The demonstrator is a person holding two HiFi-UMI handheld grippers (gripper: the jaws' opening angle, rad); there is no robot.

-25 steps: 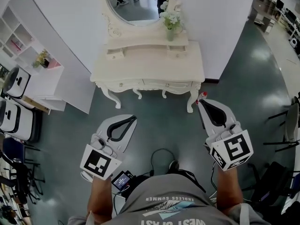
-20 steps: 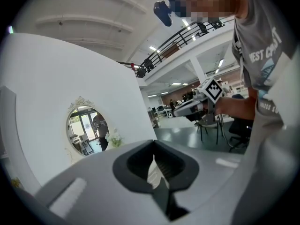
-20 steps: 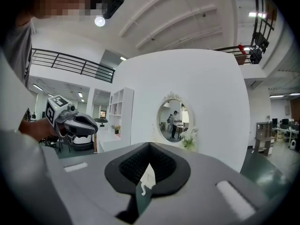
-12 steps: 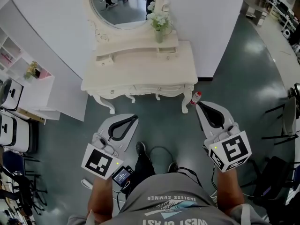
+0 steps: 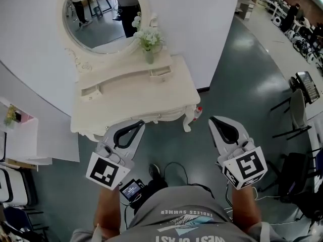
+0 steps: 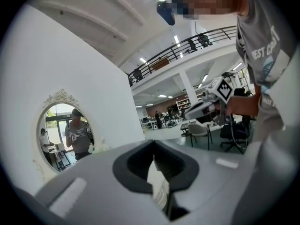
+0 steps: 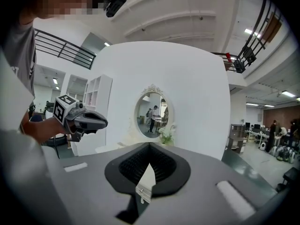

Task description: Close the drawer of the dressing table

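Note:
The cream dressing table point(image 5: 136, 97) stands against the white wall, with an oval mirror point(image 5: 101, 14) and a vase of white flowers point(image 5: 147, 40). Two small drawers sit on its upper shelf, one at the right point(image 5: 160, 73) and one at the left point(image 5: 91, 91); both fronts jut out slightly. Wider drawers run along the front rail point(image 5: 161, 116). My left gripper point(image 5: 138, 123) is shut and empty, its tip over the table's front edge. Right of the table, my right gripper point(image 5: 214, 120) hangs shut and empty above the floor. The right gripper view shows the mirror point(image 7: 153, 111) and the left gripper point(image 7: 79, 119).
A red-capped bottle point(image 5: 198, 110) stands on the floor by the table's right front leg point(image 5: 187, 123). A white shelf unit point(image 5: 20, 135) is at the left. A chair point(image 5: 297, 105) stands at the right. Cables point(image 5: 174, 168) lie on the floor near the person's feet.
The table has slid left and closer in the head view. My left gripper's tip now overlaps the table's front edge. Both grippers stay shut.

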